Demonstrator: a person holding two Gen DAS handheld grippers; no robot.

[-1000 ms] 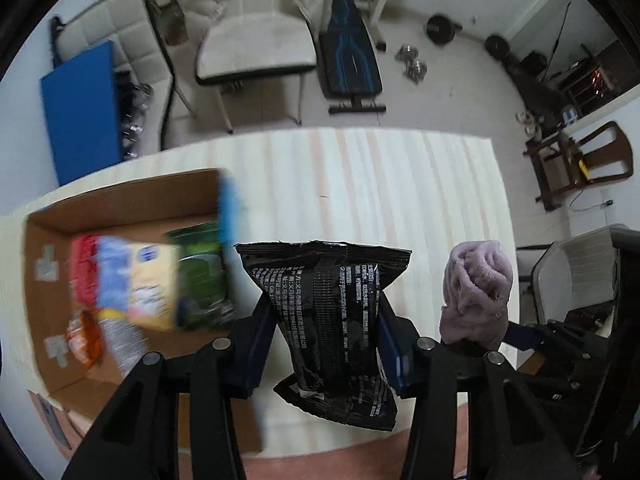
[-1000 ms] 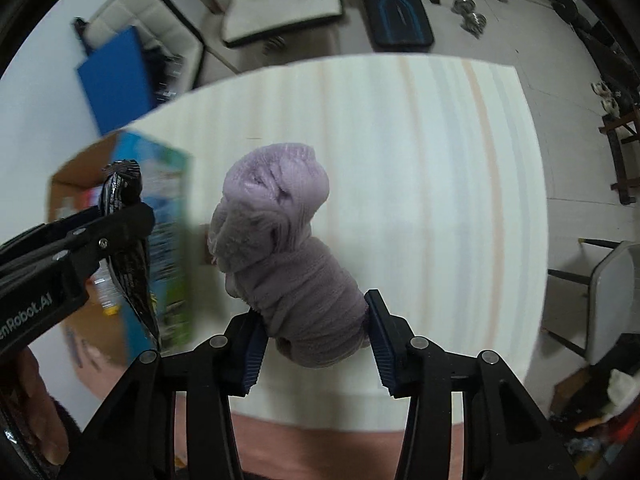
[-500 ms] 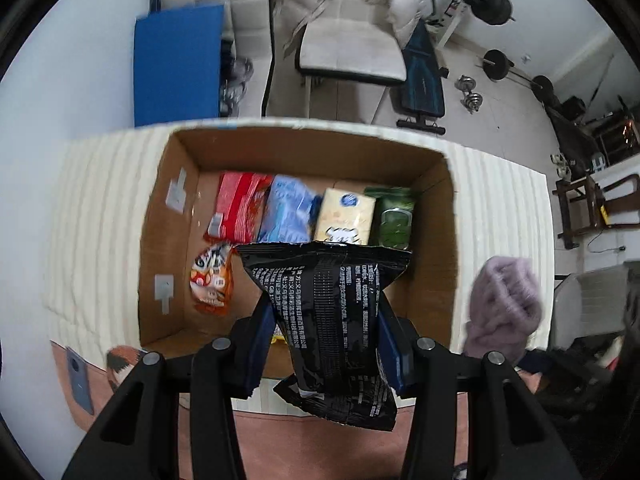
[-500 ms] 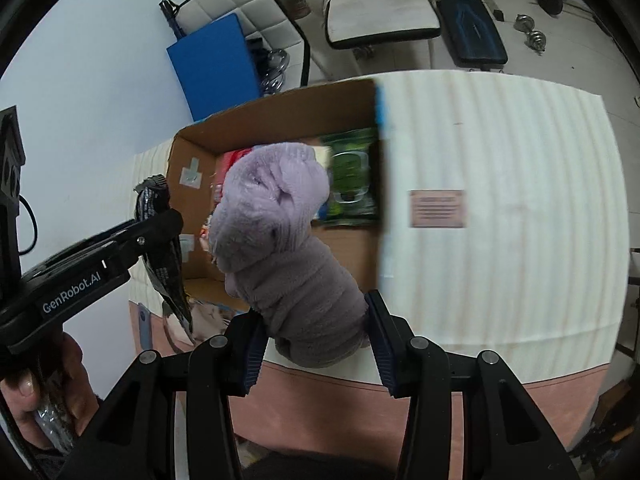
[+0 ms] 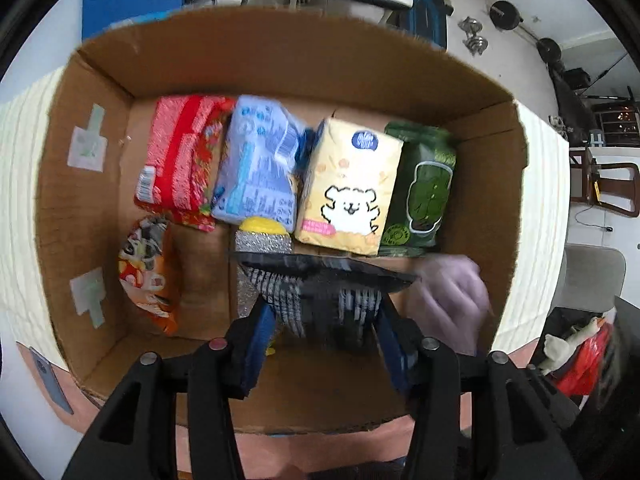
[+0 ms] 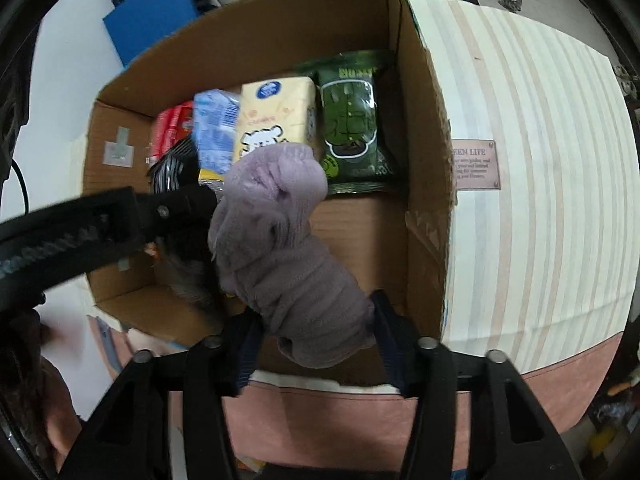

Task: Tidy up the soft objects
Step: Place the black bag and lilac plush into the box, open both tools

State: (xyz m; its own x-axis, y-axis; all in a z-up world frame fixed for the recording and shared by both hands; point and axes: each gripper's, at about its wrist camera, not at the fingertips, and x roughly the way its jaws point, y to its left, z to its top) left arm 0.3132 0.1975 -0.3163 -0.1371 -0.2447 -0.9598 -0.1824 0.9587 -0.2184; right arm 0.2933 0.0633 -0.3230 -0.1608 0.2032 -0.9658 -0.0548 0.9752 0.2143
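- Our left gripper [image 5: 324, 332] is clamped on a black packet [image 5: 320, 292] with white print; its blue pads press the packet from both sides, so the jaws stand only as wide as the packet.
- The packet hangs inside the open cardboard box [image 5: 280, 64], over the near half of the floor, and shows blurred in the left wrist view.
- Our right gripper [image 6: 316, 344] is closed on a rolled purple cloth [image 6: 280, 236], gripping its lower end while the bulky upper end sticks up ahead of the fingers.
- The cloth sits over the box's near right part, just beside the right wall [image 6: 424, 184]; in the left wrist view it appears as a purple blur [image 5: 448, 300] right of the packet.
- Along the far side of the box floor we see a row, left to right: a red pack [image 5: 180, 160], a blue pack [image 5: 260, 164], a yellow pack with a white cartoon dog [image 5: 352, 188], and a green pack [image 5: 420, 188].
- Nearer us lie an orange snack bag [image 5: 148, 276] by the left wall and a silvery sponge with a yellow top [image 5: 262, 236], just behind the black packet.
- The box stands on a striped tablecloth [image 6: 540, 160].
- We cannot tell whether either held item touches the box floor.
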